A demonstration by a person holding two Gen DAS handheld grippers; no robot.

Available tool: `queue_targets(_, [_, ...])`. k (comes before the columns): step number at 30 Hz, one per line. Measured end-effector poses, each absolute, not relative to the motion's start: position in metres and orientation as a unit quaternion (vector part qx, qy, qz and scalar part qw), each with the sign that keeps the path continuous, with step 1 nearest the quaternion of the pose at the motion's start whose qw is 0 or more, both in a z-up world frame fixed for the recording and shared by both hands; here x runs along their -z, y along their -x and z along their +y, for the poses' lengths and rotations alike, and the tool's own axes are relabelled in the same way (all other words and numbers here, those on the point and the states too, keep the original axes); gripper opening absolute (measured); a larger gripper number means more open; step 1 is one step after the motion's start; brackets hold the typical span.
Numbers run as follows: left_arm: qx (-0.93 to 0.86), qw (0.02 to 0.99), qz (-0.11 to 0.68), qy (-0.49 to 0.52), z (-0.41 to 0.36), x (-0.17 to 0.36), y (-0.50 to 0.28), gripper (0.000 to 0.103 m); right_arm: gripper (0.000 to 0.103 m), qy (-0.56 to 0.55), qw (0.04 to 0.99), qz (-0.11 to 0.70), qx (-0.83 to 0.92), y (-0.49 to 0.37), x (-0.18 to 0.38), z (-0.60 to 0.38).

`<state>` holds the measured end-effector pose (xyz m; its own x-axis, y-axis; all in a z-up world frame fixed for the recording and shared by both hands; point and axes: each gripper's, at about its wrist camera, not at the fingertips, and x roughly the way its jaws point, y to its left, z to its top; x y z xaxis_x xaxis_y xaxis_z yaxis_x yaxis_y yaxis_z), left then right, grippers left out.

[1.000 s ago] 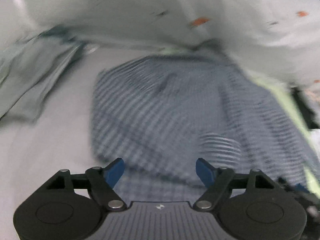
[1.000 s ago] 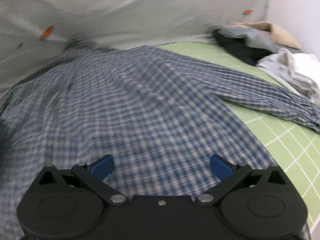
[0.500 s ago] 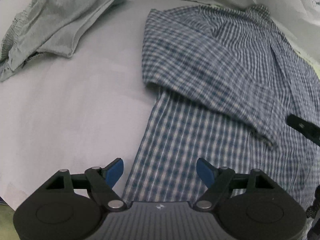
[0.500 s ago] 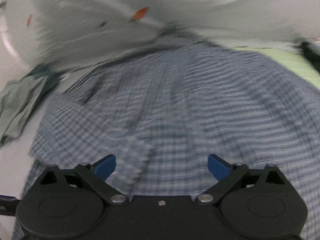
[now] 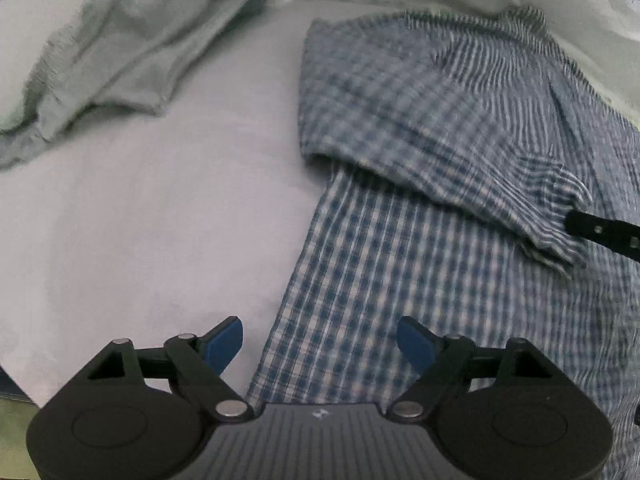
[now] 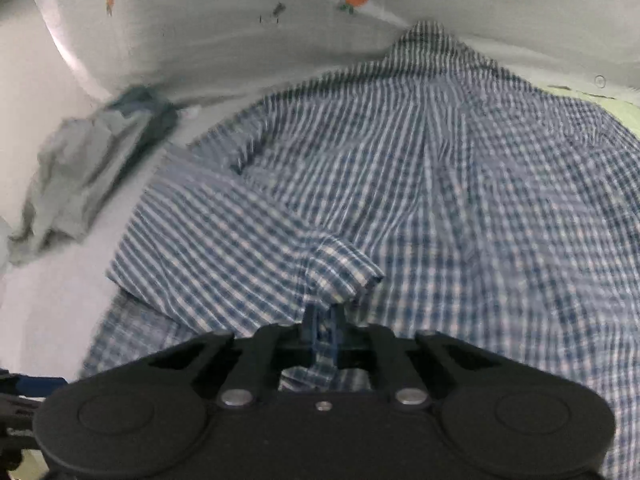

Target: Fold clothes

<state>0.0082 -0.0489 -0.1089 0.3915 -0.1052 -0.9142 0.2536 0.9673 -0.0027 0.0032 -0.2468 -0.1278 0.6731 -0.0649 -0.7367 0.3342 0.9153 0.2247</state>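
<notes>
A blue-and-white checked shirt (image 5: 420,260) lies spread on a pale bed surface (image 5: 160,220), its left sleeve folded across the body. My right gripper (image 6: 322,320) is shut on the sleeve cuff (image 6: 344,268), with checked cloth pinched between the blue pads. In the left wrist view one black finger (image 5: 600,232) of that gripper shows at the cuff (image 5: 552,208). My left gripper (image 5: 320,340) hovers over the shirt's left side edge. Its jaws are opening, the edge runs below the gap, and the pads press on nothing.
A crumpled grey-green garment (image 5: 120,48) lies to the upper left, apart from the shirt, and also shows in the right wrist view (image 6: 80,172). A white cloth with carrot prints (image 6: 240,20) rises behind the collar. Green checked bedding (image 6: 624,112) shows at far right.
My right gripper has gone from wide open to shut on the sleeve cuff. The left gripper has drifted lower toward the shirt's left edge, still open.
</notes>
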Motion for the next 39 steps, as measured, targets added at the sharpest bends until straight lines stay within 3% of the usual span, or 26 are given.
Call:
queue_targets(12, [0.117, 0.839, 0.529, -0.046, -0.154, 0.092, 0.054, 0.085, 0.005, -0.111, 0.939, 0.285, 0.157, 0.079, 0.054, -0.366])
queue_targets(21, [0.104, 0.818, 0.561, -0.073, -0.226, 0.118, 0.090, 0.085, 0.005, -0.134, 0.926, 0.296, 0.193, 0.122, 0.079, -0.469])
queue_targets(29, [0.044, 0.800, 0.596, -0.052, -0.226, 0.128, 0.081, 0.098, 0.005, -0.151, 0.921, 0.295, 0.206, 0.125, 0.098, -0.524])
queue_targets(35, [0.017, 0.793, 0.607, -0.044, -0.225, 0.128, 0.081, 0.102, 0.005, -0.159, 0.912, 0.279, 0.257, 0.131, 0.098, -0.564])
queue_targets(39, [0.014, 0.790, 0.613, -0.031, -0.219, 0.130, 0.081, 0.103, 0.005, -0.178, 0.886, 0.315, 0.292, 0.137, 0.121, -0.583])
